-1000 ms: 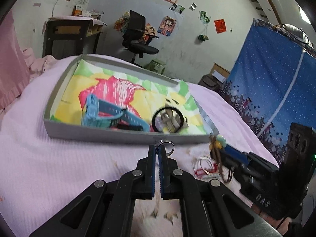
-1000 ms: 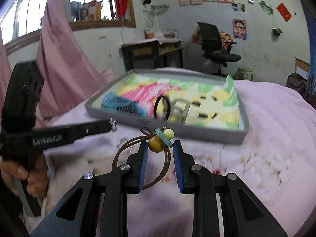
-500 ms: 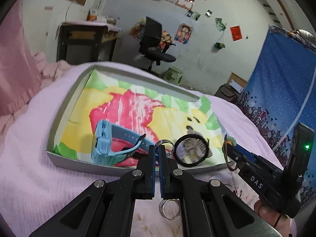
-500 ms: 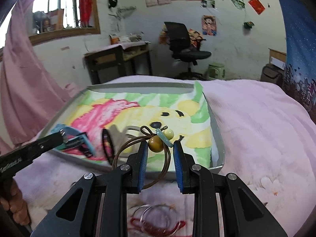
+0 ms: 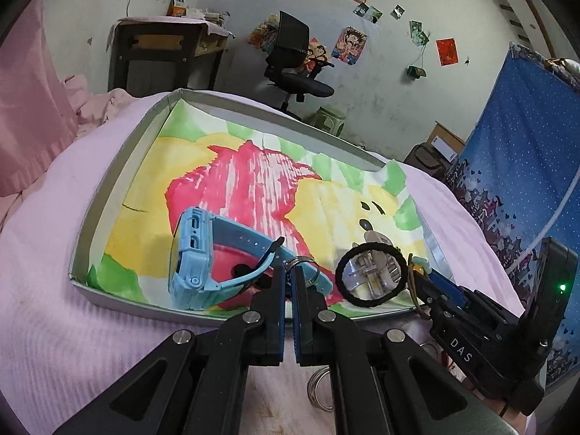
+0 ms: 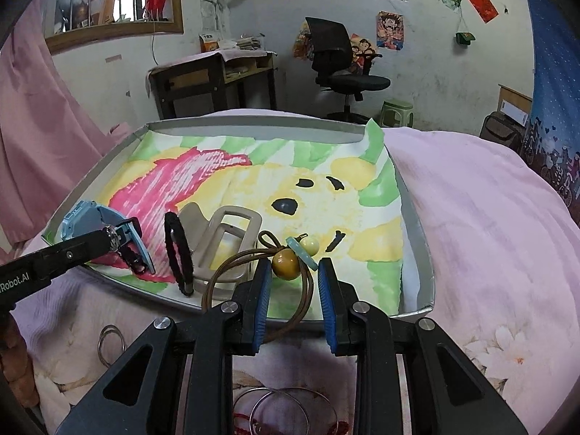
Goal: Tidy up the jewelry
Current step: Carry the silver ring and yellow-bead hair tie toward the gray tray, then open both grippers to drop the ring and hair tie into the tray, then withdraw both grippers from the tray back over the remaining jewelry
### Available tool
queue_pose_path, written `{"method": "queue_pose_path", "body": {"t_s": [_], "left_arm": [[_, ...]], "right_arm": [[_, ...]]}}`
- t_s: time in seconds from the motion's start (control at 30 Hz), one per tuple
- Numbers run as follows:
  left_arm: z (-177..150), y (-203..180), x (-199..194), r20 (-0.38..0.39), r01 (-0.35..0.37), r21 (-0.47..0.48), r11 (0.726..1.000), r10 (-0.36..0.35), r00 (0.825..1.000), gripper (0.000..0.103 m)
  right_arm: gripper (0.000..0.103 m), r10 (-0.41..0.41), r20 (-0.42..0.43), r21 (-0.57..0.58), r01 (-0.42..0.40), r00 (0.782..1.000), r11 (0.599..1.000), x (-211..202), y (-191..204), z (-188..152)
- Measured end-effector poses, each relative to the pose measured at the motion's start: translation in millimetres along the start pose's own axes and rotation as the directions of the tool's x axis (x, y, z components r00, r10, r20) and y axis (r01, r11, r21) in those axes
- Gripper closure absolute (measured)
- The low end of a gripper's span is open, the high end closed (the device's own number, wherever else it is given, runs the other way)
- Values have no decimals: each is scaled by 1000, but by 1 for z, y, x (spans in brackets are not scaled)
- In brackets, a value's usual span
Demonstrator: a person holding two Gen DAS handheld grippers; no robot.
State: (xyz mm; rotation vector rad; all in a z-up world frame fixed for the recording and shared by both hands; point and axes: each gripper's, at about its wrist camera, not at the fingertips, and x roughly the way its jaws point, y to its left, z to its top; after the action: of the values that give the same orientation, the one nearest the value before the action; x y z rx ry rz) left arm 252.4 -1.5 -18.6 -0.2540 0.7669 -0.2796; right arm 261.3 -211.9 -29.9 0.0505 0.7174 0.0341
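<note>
A grey tray (image 5: 108, 195) (image 6: 417, 217) lined with a colourful drawing lies on the pink bed. In it lie a blue watch (image 5: 195, 257) (image 6: 87, 221), a black hair tie (image 5: 369, 275) (image 6: 177, 253) and a beige clip (image 6: 224, 243). My left gripper (image 5: 289, 272) (image 6: 110, 237) is shut on a silver ring (image 5: 302, 262), held over the tray's near edge beside the watch. My right gripper (image 6: 293, 272) (image 5: 417, 272) is shut on a brown cord bracelet (image 6: 253, 264) with a yellow bead (image 6: 286, 262), held over the tray's near edge.
Thin silver bangles (image 6: 286, 409) and a red cord lie on the bed below my right gripper. A silver ring (image 6: 110, 344) (image 5: 319, 388) lies on the bed in front of the tray. A desk (image 6: 214, 79) and an office chair (image 6: 344, 69) stand behind.
Both grippers have moved forward with their items, from above the bed in front of the tray to over the tray's near edge.
</note>
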Motion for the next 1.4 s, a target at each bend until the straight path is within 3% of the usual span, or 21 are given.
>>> {"method": "queue_pose_path", "body": {"t_s": [0.27, 0.47, 0.57, 0.7, 0.87, 0.93, 1.03, 1.27, 1.4], "left_arm": [[-1, 1, 0, -6, 4, -2, 1000, -4, 1000, 99], [-1, 1, -5, 5, 27, -8, 1000, -27, 1000, 96], [-3, -1, -12, 19, 31, 4, 1000, -31, 999, 85], [-7, -5, -31, 69, 16, 21, 1000, -18, 997, 52], [-13, -13, -57, 140, -19, 57, 998, 11, 990, 31], [-17, -19, -68, 178, -44, 73, 996, 31, 983, 17], [-27, -25, -86, 234, -64, 87, 994, 42, 971, 8], [-50, -37, -115, 326, -116, 107, 987, 75, 942, 5], [-68, -42, -130, 349, -149, 134, 980, 94, 932, 4]], "right_arm": [[79, 24, -14, 19, -24, 1000, 1000, 3, -5, 1], [65, 25, -1, 40, -25, 1000, 999, -3, -8, -1], [60, 14, 32, 46, -15, 999, 999, -15, -9, -1], [45, -6, 109, 63, -1, 994, 998, -42, -13, -4], [21, 8, 206, 96, -29, 979, 995, -77, -23, -11], [11, 21, 239, 100, -46, 971, 994, -91, -26, -15], [1, 38, 287, 94, -67, 957, 993, -111, -30, -22], [1, 65, 357, 78, -99, 932, 992, -146, -34, -44], [1, 71, 364, 82, -108, 929, 991, -161, -37, -59]]}}
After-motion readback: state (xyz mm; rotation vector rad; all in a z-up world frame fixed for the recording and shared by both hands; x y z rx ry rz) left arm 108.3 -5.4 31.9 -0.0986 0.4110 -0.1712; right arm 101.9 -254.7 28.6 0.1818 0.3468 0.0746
